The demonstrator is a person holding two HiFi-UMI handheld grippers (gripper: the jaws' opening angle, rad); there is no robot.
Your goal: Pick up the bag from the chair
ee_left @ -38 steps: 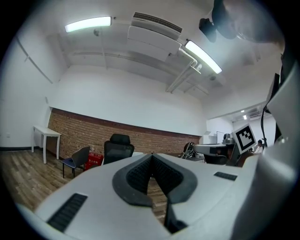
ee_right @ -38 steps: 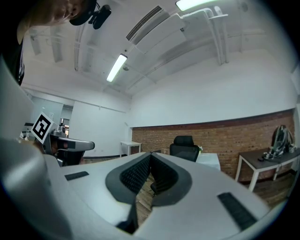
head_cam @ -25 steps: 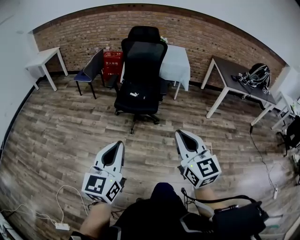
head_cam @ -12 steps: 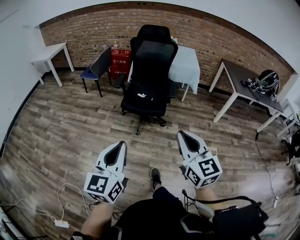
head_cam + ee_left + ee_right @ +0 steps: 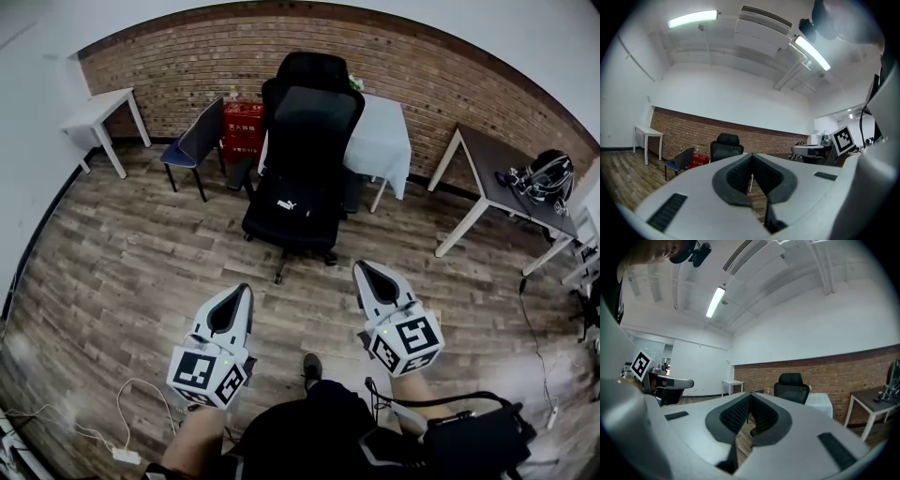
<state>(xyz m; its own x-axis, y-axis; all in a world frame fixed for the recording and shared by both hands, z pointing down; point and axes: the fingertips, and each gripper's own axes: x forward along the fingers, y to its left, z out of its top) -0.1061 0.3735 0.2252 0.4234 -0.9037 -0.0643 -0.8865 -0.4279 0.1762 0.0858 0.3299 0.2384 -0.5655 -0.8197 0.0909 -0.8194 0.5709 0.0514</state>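
A black bag [image 5: 284, 209] with a small white logo lies on the seat of the black office chair [image 5: 313, 117], in the middle of the room ahead of me. My left gripper [image 5: 243, 290] and right gripper [image 5: 360, 268] point level toward the chair, side by side and well short of it. Both are shut with nothing between the pads. In the left gripper view the left gripper [image 5: 751, 157] has the chair [image 5: 725, 147] far beyond its tips. The right gripper view likewise shows the right gripper [image 5: 750, 397] far from the chair [image 5: 791, 386].
A blue side chair [image 5: 194, 142] and a red crate [image 5: 241, 128] stand left of the office chair. A cloth-covered table [image 5: 382, 142] is behind it, a white table [image 5: 97, 110] at far left, a dark table [image 5: 495, 161] at right. Cables [image 5: 127, 412] lie on the wood floor near my left.
I have walked toward the office chair, which now looks larger and closer in the head view. Both grippers stayed shut and kept their places in front of me.
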